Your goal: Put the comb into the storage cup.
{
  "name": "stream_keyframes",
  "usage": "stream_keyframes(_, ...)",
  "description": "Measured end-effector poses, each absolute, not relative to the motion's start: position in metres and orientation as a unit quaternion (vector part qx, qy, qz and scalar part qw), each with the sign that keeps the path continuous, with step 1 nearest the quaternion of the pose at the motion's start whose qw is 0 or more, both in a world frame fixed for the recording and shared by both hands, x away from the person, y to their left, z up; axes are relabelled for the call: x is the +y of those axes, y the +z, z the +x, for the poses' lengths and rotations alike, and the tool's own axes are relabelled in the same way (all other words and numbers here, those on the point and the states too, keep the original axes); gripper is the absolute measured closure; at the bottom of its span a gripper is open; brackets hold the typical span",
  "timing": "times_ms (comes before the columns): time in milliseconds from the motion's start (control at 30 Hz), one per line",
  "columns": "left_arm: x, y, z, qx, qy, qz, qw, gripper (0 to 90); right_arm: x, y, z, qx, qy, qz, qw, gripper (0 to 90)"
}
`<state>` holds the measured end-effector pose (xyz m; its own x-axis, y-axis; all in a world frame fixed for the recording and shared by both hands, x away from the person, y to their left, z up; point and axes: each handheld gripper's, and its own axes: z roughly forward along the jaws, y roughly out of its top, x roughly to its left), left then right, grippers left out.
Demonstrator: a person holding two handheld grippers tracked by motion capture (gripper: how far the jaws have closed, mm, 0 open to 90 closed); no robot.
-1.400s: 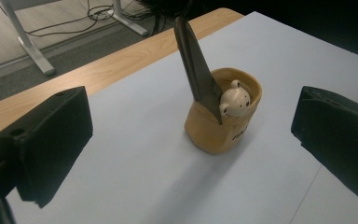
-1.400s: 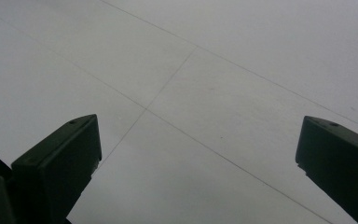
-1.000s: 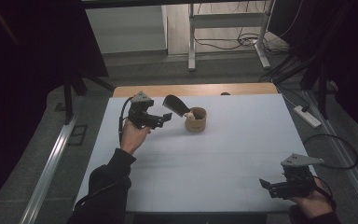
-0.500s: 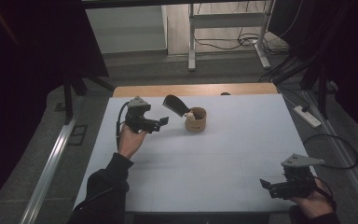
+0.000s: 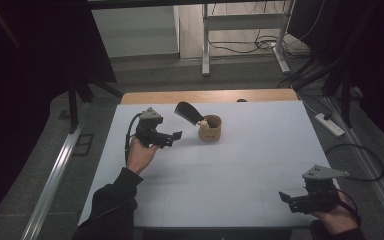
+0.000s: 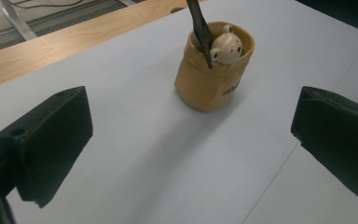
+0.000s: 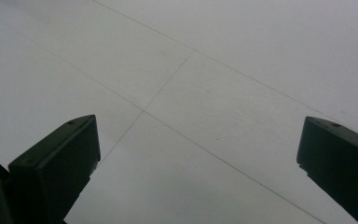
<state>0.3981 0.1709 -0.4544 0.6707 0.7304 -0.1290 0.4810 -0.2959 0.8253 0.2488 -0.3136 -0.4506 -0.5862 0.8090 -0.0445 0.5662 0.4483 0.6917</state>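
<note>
The left claw is held spread near the tan cup (black utensil inside); the right claw is also spread.

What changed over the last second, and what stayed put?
The left gripper drew back a little from the tan cup, toward the person and the table's left side, jaws open and empty throughout. Nothing was grasped or released. The cup, with the dark tool and small bear figure in it, did not move; the right gripper stayed open at the near right corner.
</note>
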Motion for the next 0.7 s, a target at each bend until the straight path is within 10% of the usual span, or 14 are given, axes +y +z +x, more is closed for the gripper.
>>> stream_keyframes(700,0.177,-0.455,0.380,0.381,0.135,0.796,0.451,0.0,-0.316,-0.450,0.249,0.825,0.328,0.420,0.187,0.0)
